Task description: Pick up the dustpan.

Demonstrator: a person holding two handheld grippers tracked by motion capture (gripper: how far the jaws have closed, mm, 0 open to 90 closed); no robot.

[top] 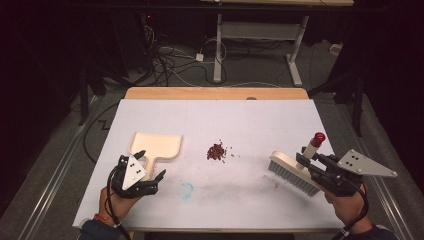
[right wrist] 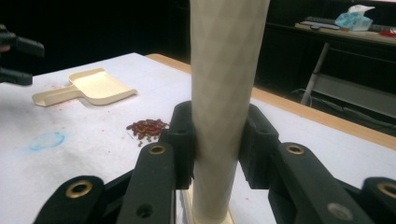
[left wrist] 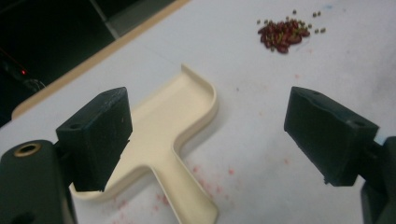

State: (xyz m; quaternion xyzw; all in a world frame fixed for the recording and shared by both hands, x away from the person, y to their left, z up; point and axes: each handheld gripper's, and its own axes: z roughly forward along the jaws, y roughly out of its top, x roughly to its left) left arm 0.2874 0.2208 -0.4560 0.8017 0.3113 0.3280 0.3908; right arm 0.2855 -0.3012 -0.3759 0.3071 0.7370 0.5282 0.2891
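A cream dustpan [top: 156,146] lies flat on the white table, its handle pointing toward the near edge. My left gripper [top: 150,167] stands open over that handle; in the left gripper view the two pads hang on either side of the dustpan [left wrist: 173,126], not touching it. A small pile of red beans [top: 216,151] sits mid-table, also seen as beans [left wrist: 283,33] and beans [right wrist: 147,127]. My right gripper [top: 306,161] is shut on the cream handle [right wrist: 224,93] of a brush [top: 294,172] with grey bristles and a red cap on the handle's end, its bristles resting on the table.
The white mat [top: 250,120] covers a wooden table with a bare strip at the far edge. A faint blue ring [top: 186,189] marks the mat near the front. Desk legs and cables lie on the floor beyond the table.
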